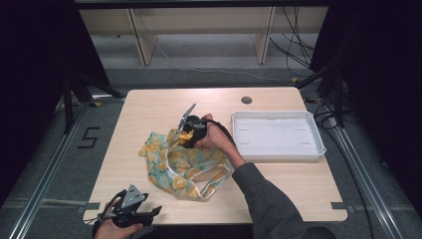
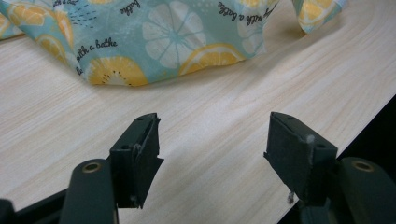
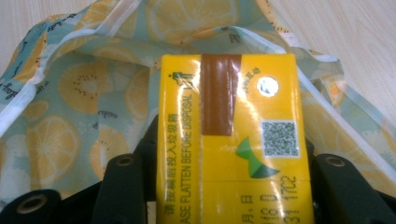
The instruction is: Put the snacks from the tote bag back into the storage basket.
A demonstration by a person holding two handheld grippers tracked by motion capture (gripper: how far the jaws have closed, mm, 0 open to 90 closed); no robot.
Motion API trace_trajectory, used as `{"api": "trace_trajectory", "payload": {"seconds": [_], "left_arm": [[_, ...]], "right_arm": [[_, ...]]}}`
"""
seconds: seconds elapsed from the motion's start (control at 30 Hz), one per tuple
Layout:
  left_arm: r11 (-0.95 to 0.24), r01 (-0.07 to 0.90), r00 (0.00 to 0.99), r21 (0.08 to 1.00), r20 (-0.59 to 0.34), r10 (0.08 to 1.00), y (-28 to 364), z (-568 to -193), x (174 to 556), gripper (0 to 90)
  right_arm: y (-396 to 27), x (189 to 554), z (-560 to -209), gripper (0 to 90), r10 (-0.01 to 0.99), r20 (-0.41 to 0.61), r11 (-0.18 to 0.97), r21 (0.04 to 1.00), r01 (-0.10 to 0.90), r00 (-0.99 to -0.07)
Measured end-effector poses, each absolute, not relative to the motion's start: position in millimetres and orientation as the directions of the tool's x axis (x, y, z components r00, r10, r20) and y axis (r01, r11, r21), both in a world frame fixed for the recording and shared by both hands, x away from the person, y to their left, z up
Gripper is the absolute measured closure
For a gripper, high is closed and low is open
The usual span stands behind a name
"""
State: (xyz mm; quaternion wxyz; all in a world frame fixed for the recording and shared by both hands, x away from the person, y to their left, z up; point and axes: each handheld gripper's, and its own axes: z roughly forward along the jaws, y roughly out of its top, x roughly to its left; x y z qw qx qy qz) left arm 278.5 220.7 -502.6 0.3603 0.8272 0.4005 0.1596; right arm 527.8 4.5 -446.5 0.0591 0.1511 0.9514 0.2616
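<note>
A teal cloth bag with a lemon print [image 1: 181, 164] lies crumpled in the middle of the table, its white-edged mouth toward the right gripper. My right gripper [image 1: 188, 134] is shut on a yellow drink carton [image 3: 231, 140], held at the bag's upper edge over its opening [image 3: 116, 93]. The carton's end shows brown tape and a QR code. My left gripper [image 1: 132, 211] rests at the table's front left edge, open and with nothing in it [image 2: 212, 154]; the bag's near edge [image 2: 154, 42] lies just ahead of it.
A white tray [image 1: 276, 135] with nothing in it stands on the right side of the wooden table [image 1: 308, 194]. A round cable hole [image 1: 246, 99] sits near the table's far edge. Dark frame rails run along both sides of the table.
</note>
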Motion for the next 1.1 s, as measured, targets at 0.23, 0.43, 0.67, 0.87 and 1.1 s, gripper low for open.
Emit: {"api": "trace_trajectory", "payload": {"seconds": [0.23,0.43,0.67,0.87,1.1], "left_arm": [[-0.458,0.536,0.645,0.709,0.006,0.764,223.6,-502.1,280.1,34.5],[-0.432,0.547,0.632,0.718,-0.015,0.775,222.7,-503.5,279.7,34.4],[-0.409,0.551,0.619,0.728,-0.028,0.785,221.7,-503.6,279.4,34.3],[-0.426,0.544,0.623,0.723,-0.009,0.782,223.4,-502.6,280.0,32.2],[-0.398,0.560,0.604,0.727,-0.029,0.796,222.8,-503.1,280.0,29.9]], "right_arm": [[5.7,527.3,-445.9,51.2,0.307,-0.049,0.823,0.514,0.240,-0.950],[7.0,525.4,-441.4,52.2,0.330,-0.042,0.824,0.500,0.266,-0.943],[6.1,522.1,-415.4,52.5,0.341,-0.075,0.810,0.529,0.252,-0.937],[1.6,517.9,-387.8,52.5,0.353,-0.088,0.799,0.546,0.252,-0.931],[-8.5,512.9,-361.8,52.5,0.356,-0.103,0.792,0.560,0.242,-0.929]]}}
